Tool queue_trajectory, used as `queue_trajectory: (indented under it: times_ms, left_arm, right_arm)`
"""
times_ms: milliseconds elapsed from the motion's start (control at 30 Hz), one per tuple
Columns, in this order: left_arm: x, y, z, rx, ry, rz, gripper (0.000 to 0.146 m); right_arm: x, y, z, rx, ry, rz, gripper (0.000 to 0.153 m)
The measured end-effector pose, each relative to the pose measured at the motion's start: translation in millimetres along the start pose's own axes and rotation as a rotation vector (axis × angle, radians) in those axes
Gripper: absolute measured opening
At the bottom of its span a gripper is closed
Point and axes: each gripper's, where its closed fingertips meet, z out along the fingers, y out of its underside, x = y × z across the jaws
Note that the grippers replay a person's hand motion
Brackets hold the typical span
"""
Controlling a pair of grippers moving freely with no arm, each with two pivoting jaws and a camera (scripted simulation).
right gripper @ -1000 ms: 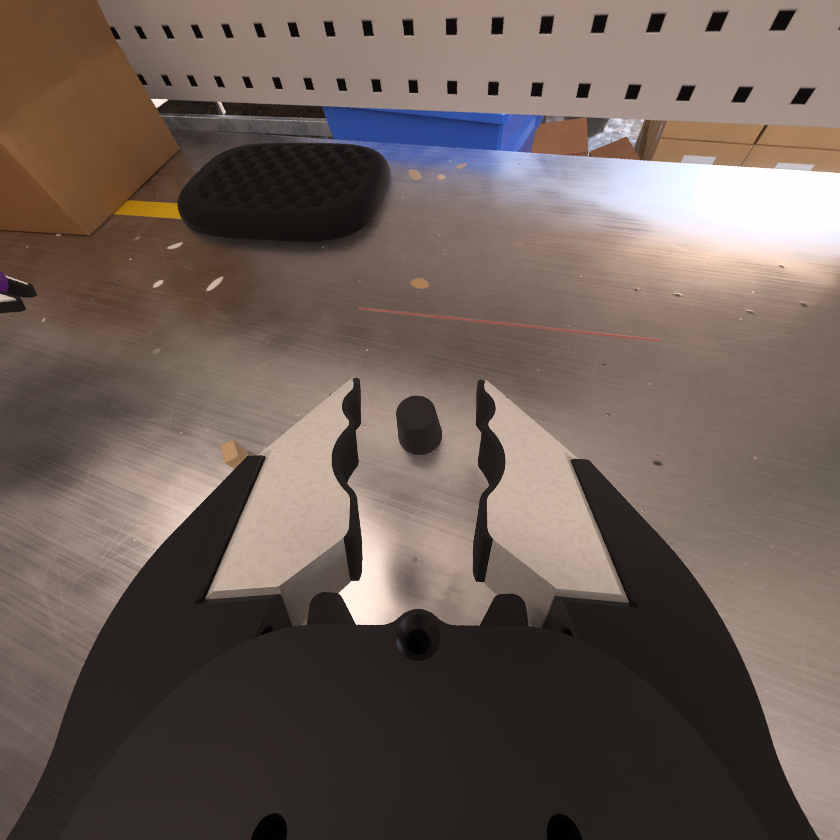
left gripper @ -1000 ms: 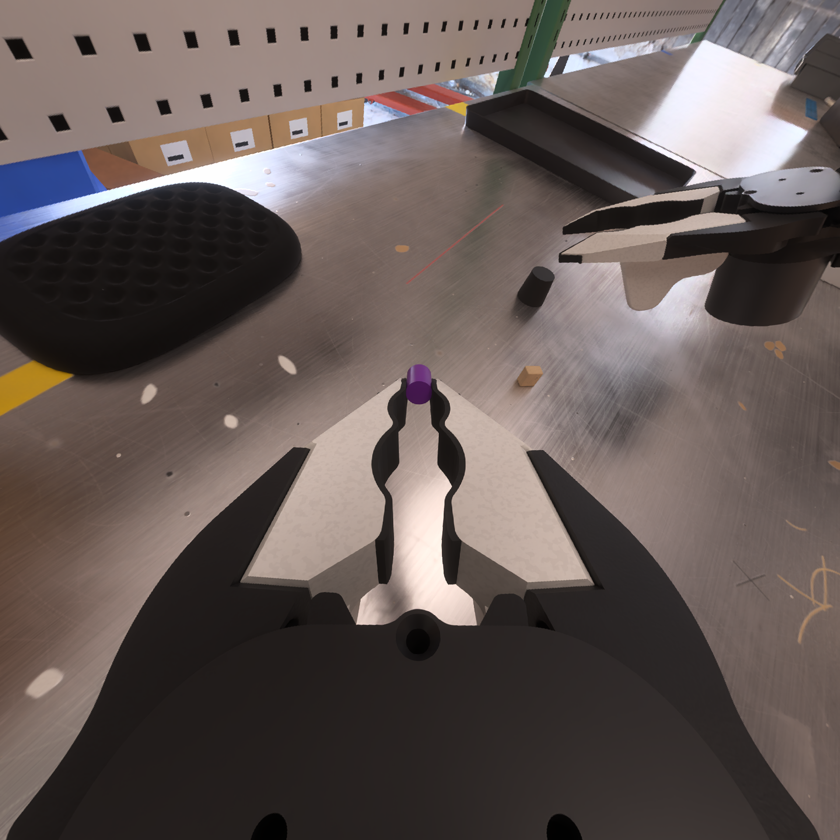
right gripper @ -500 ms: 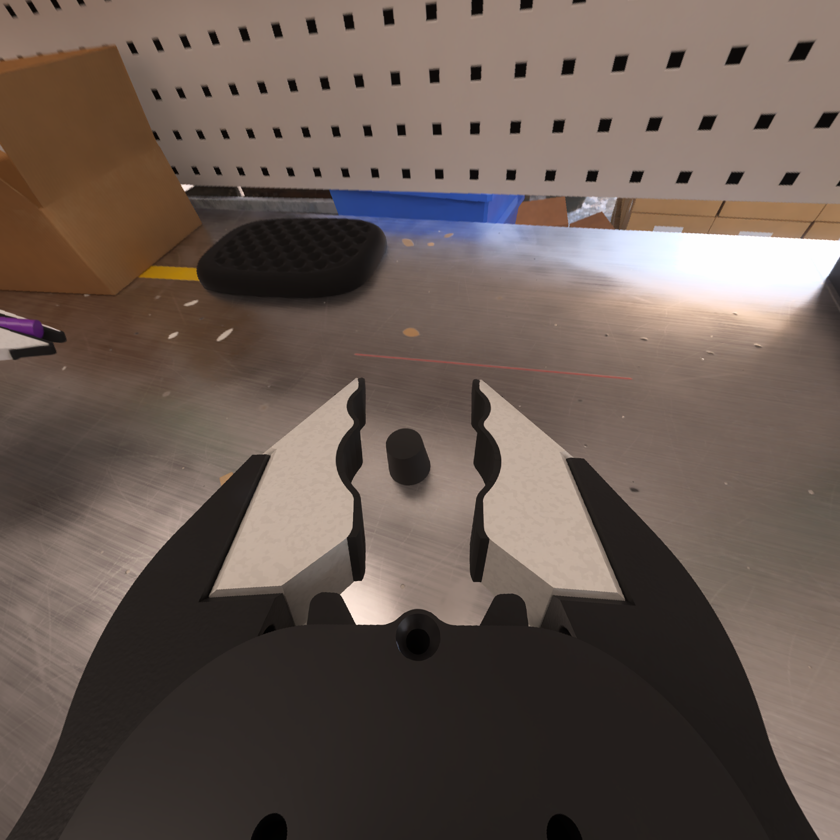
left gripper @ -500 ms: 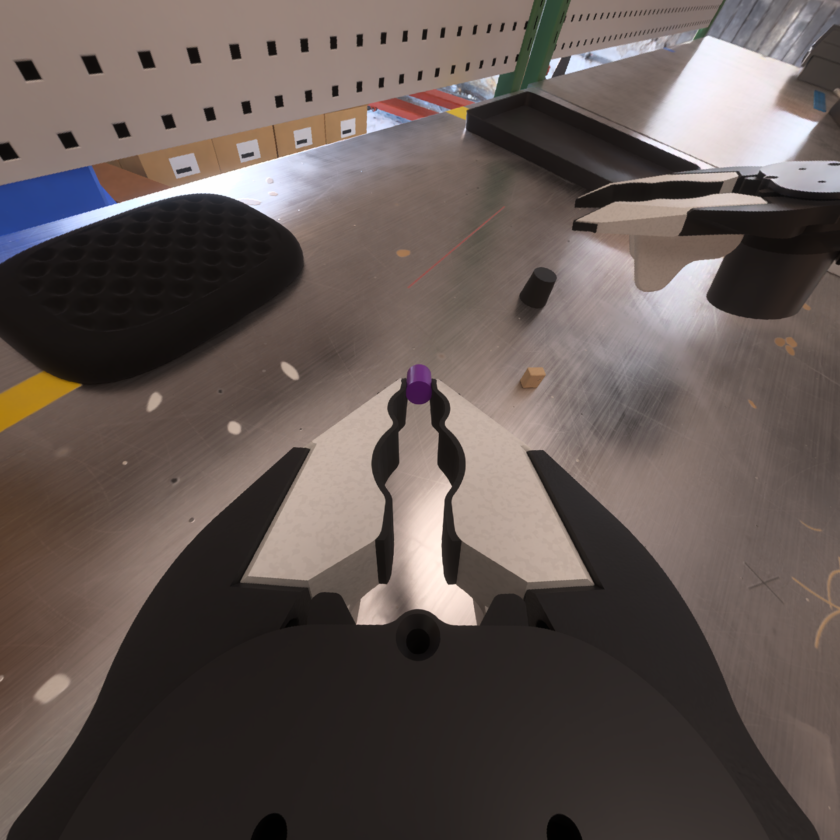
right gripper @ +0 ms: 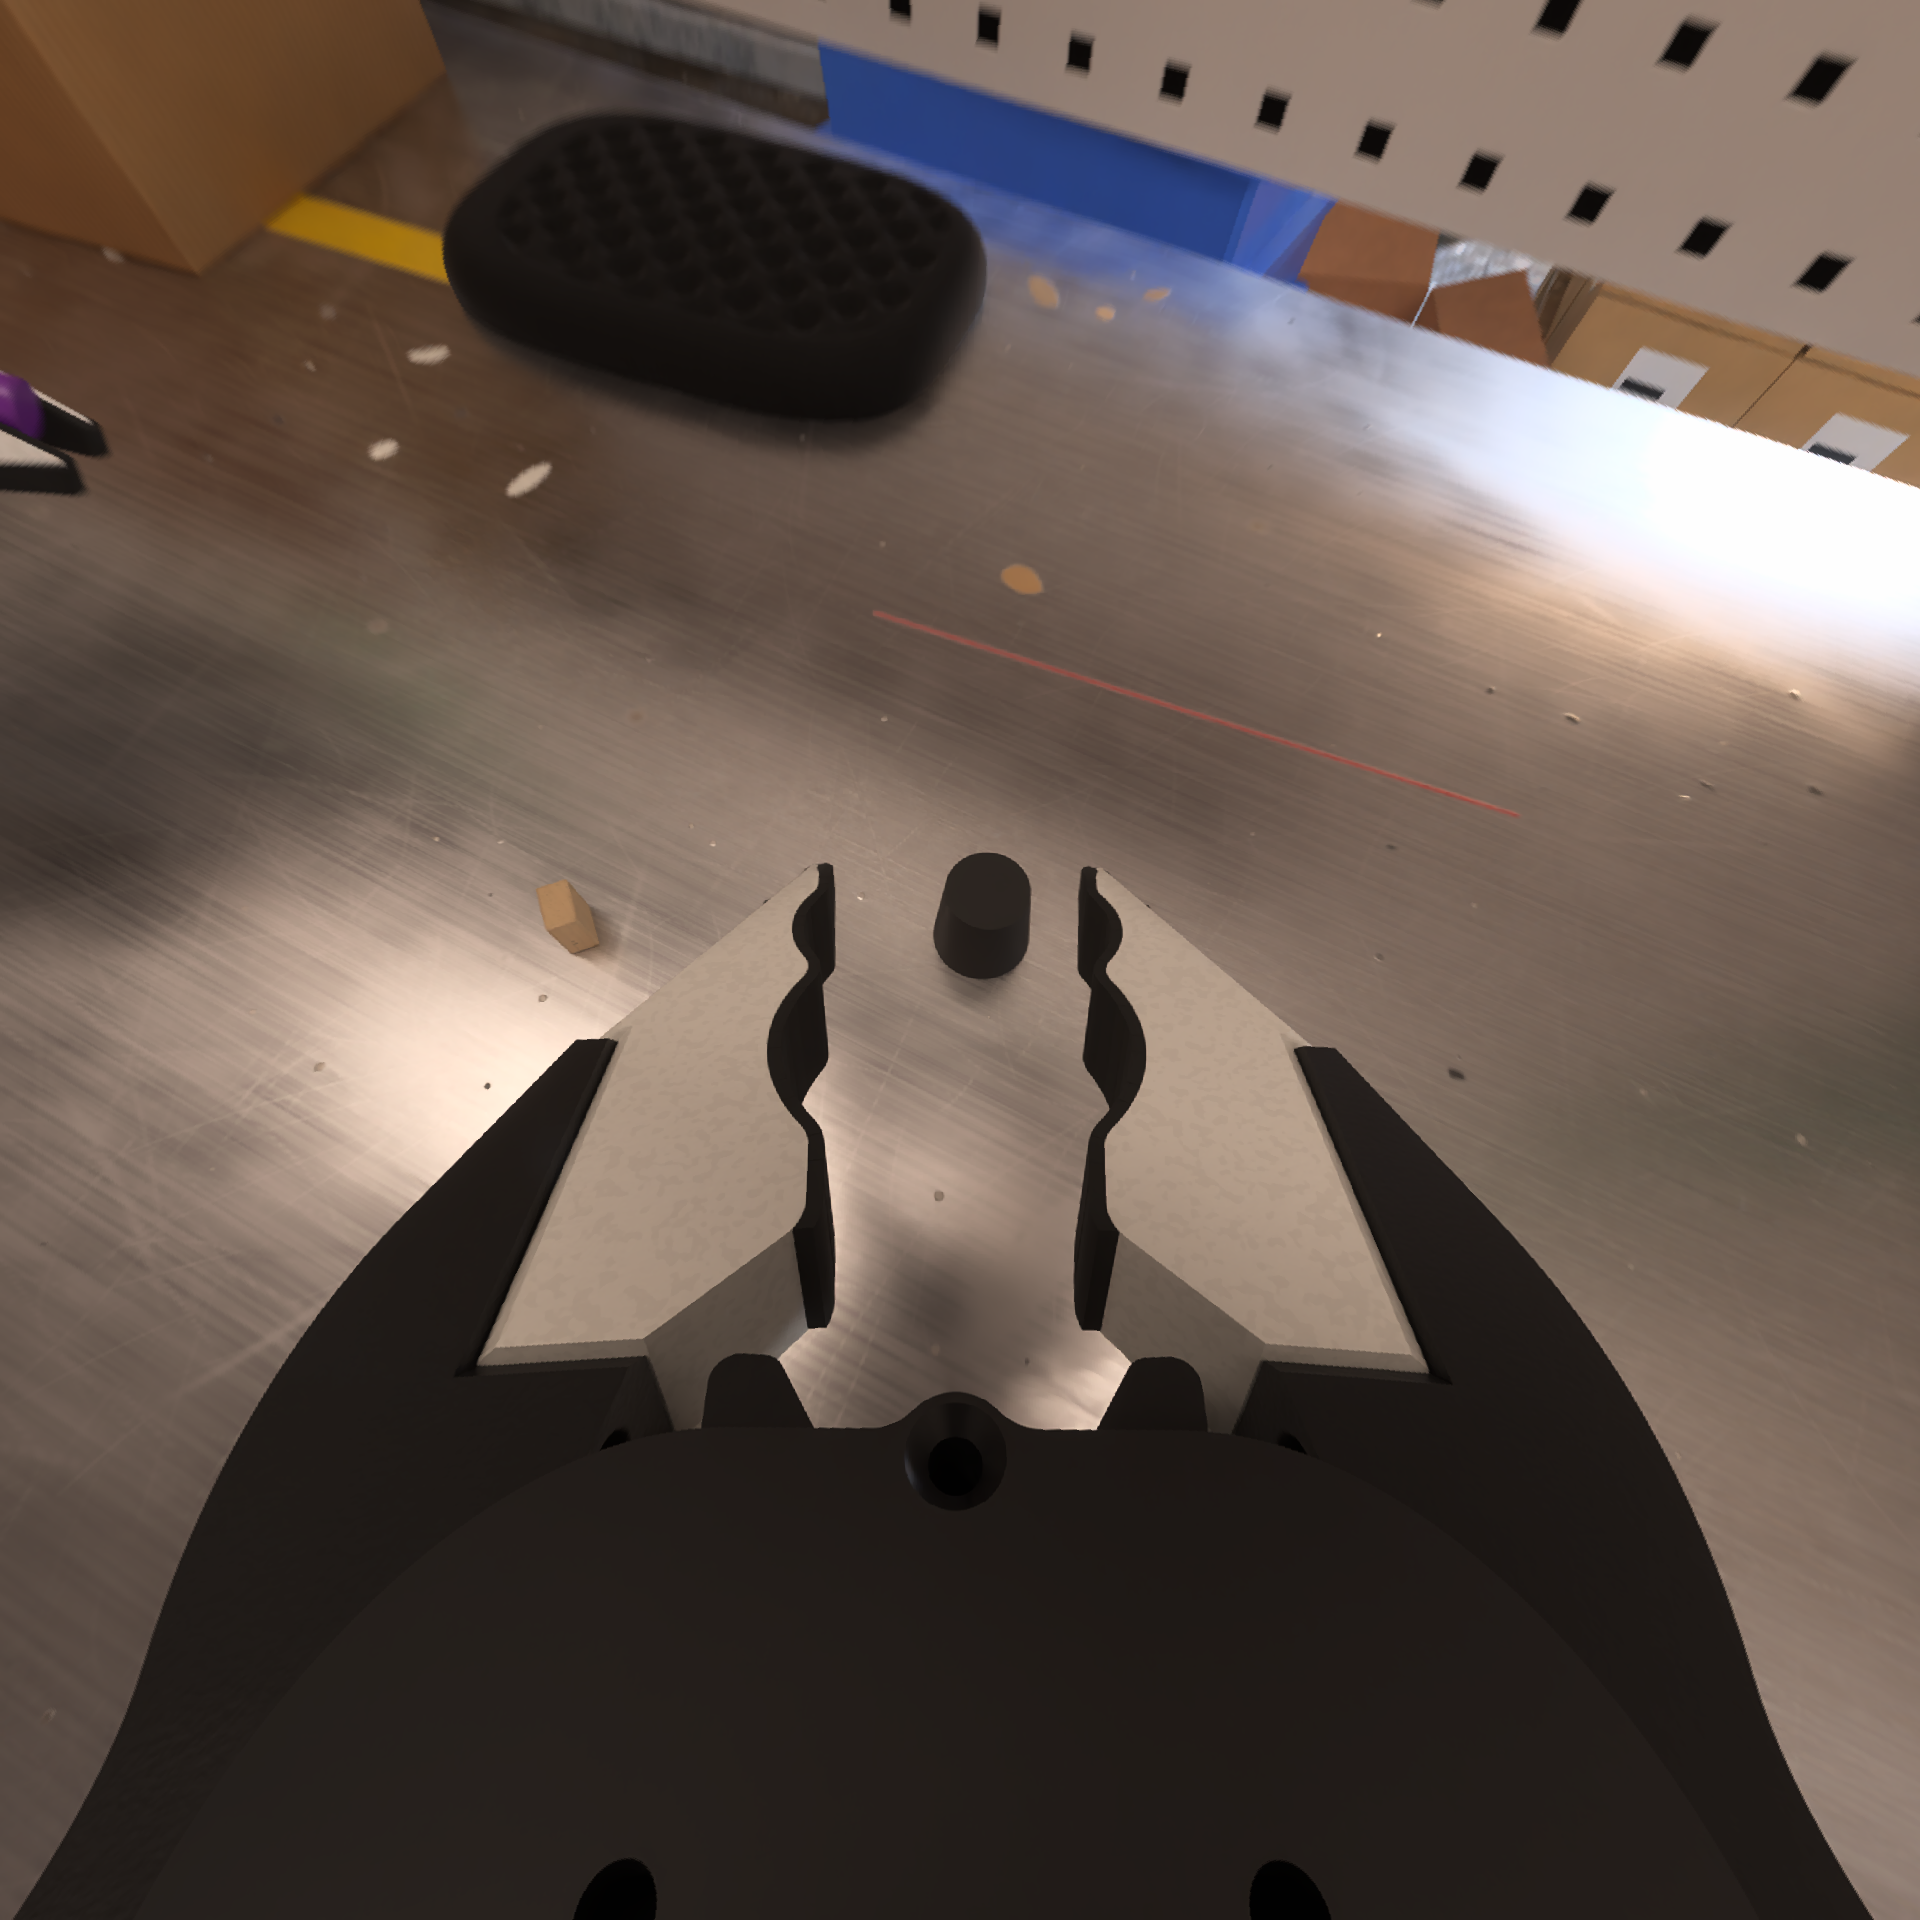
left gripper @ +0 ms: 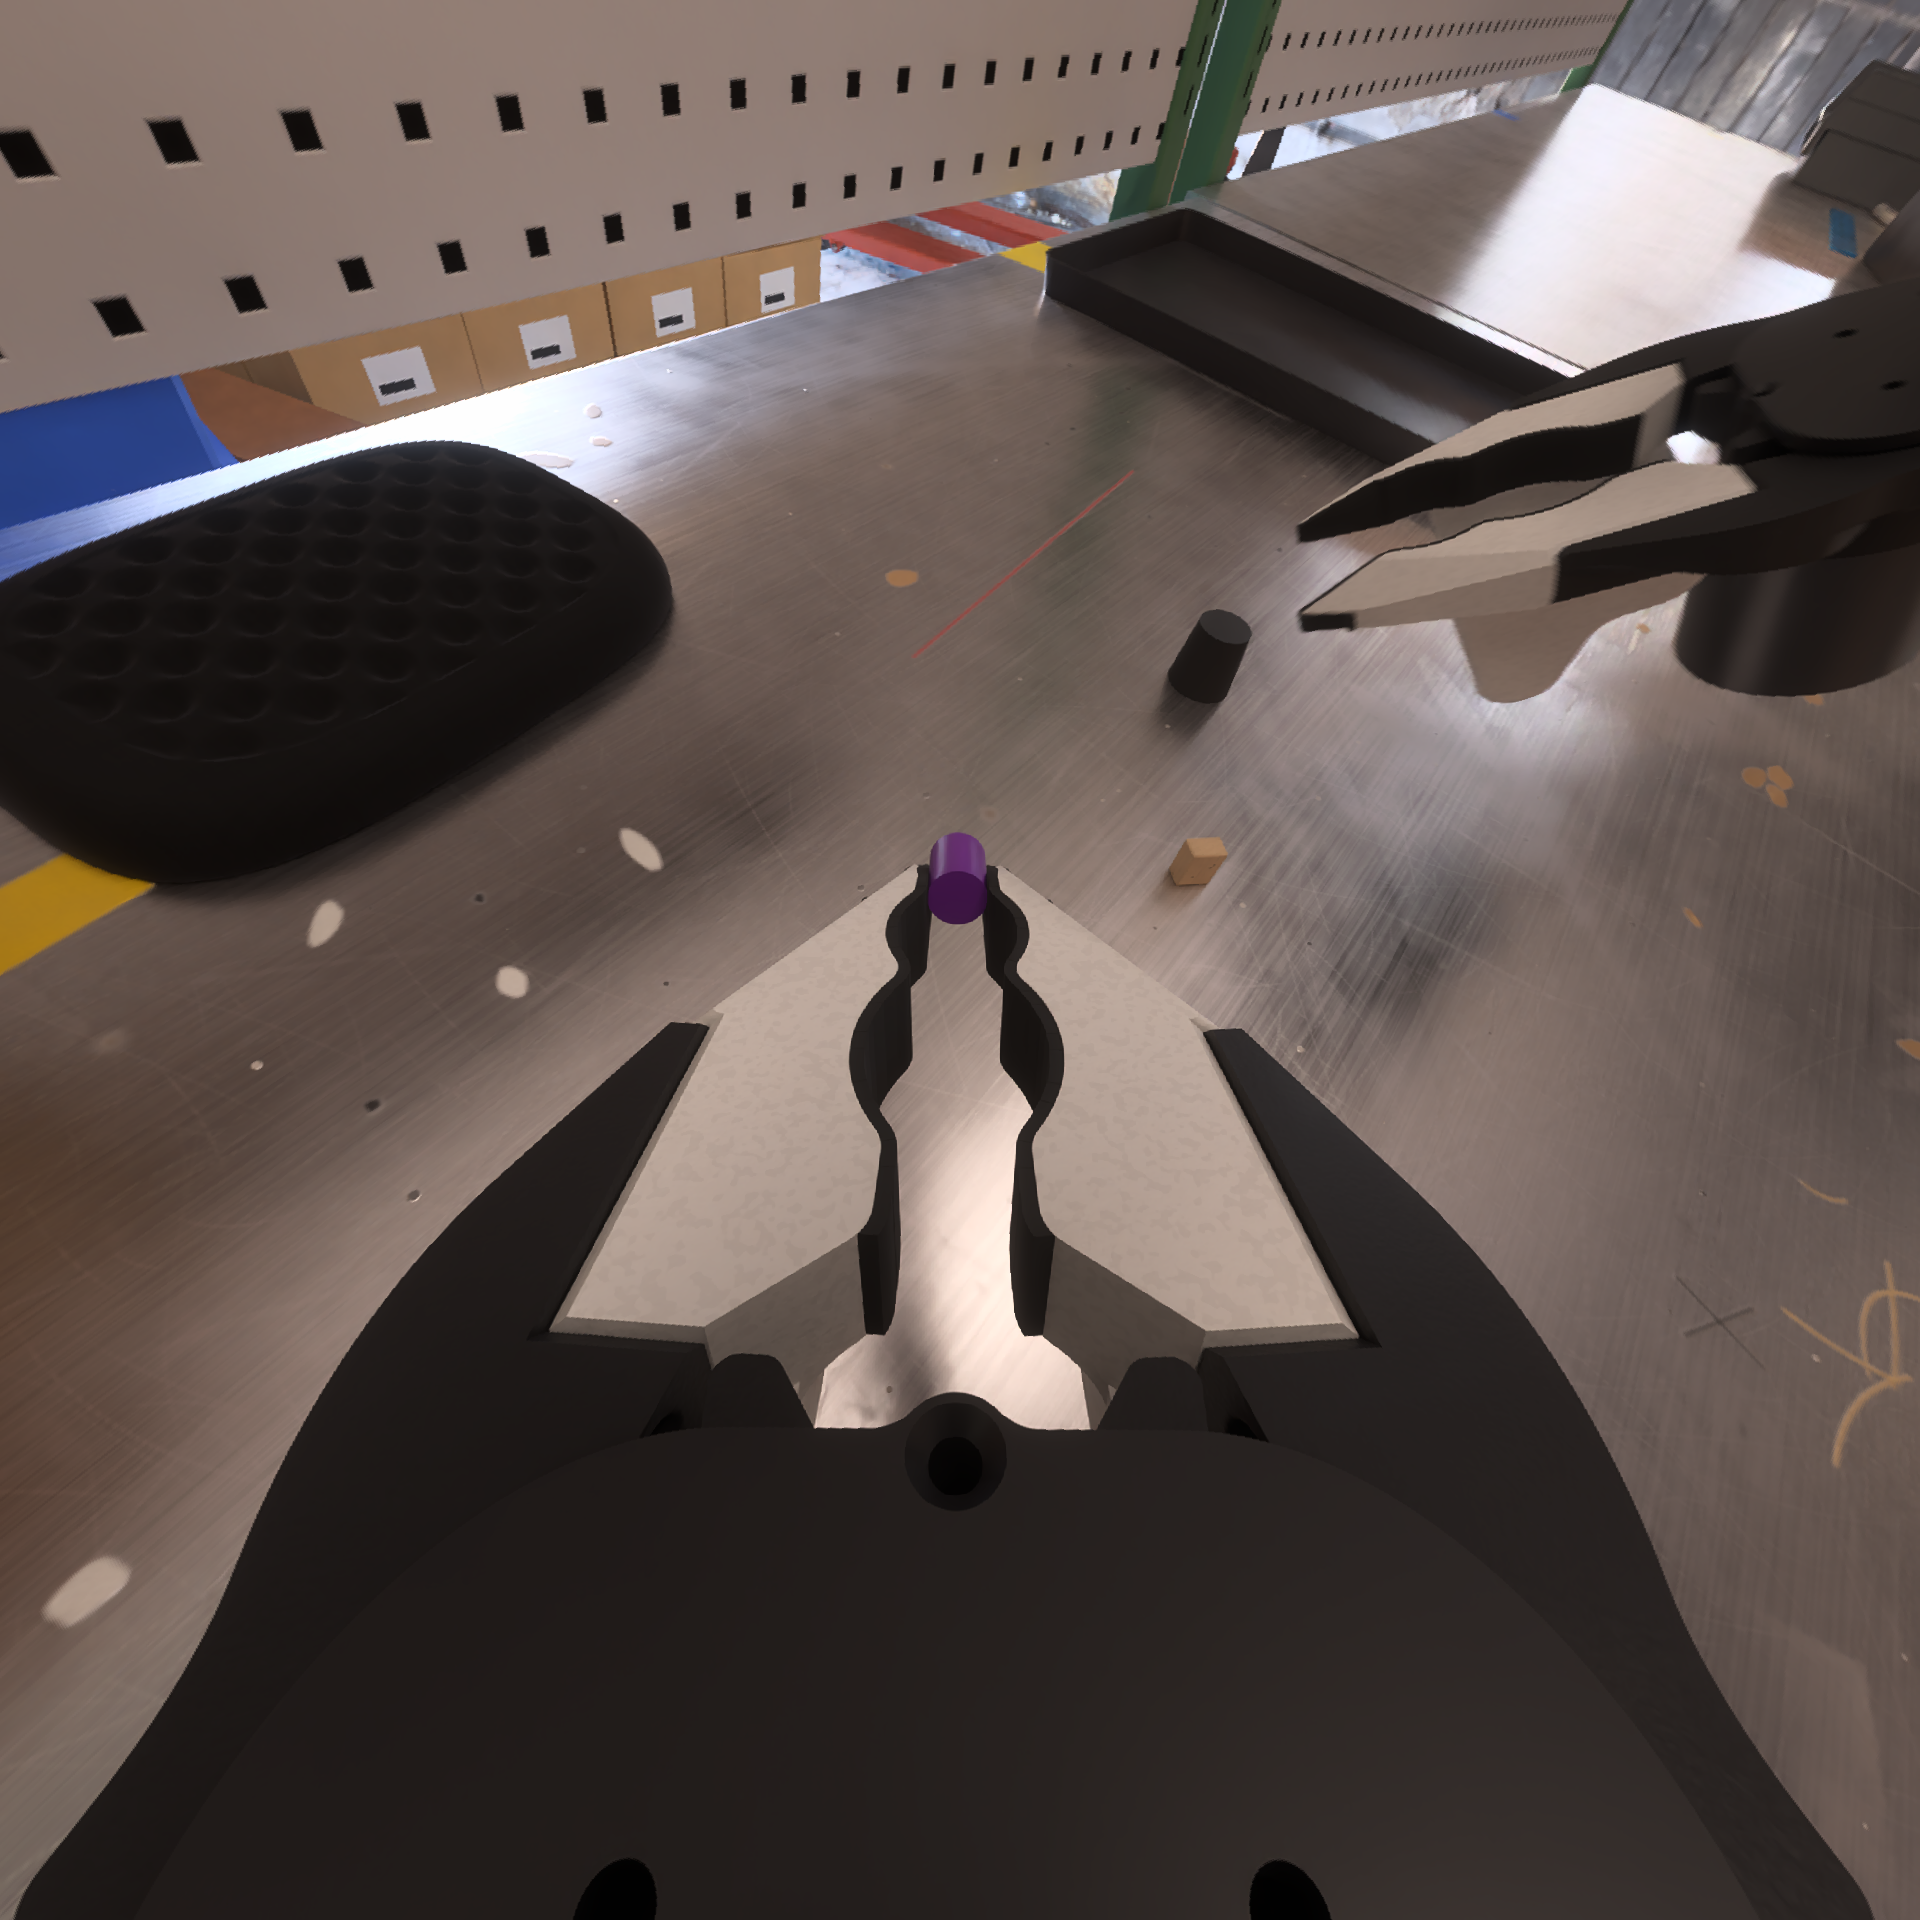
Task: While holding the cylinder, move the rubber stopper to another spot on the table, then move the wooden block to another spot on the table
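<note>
My left gripper (left gripper: 956, 883) is shut on a small purple cylinder (left gripper: 956, 881) held at its fingertips above the steel table. The black rubber stopper (right gripper: 982, 928) stands on the table; it also shows in the left wrist view (left gripper: 1208, 655). My right gripper (right gripper: 956, 883) is open and hovers tilted above the stopper, which appears between its fingertips from this angle. From the left wrist view, the right gripper (left gripper: 1314, 577) is above and right of the stopper, clear of it. The small wooden block (right gripper: 568, 914) lies left of the right gripper and also shows in the left wrist view (left gripper: 1197, 860).
A black dimpled mat (left gripper: 301, 644) lies at the far left; it shows in the right wrist view too (right gripper: 717, 260). A shallow black tray (left gripper: 1278, 312) sits at the back right. A pegboard wall (left gripper: 623, 135) runs along the back. A cardboard box (right gripper: 187, 114) stands at the far left.
My right gripper has tilted and dipped its fingertips toward the stopper, rolling a little. The left gripper and cylinder have barely moved. The stopper and block have stayed put.
</note>
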Motion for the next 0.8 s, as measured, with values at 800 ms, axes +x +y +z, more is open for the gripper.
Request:
queue_trajectory:
  times_ms: [800]
  left_arm:
    - [3.1,4.5,4.1,-0.012,0.023,-0.008,0.009]
  right_arm:
    - [1.7,31.3,43.6,-0.251,-0.04,-0.053,0.024]
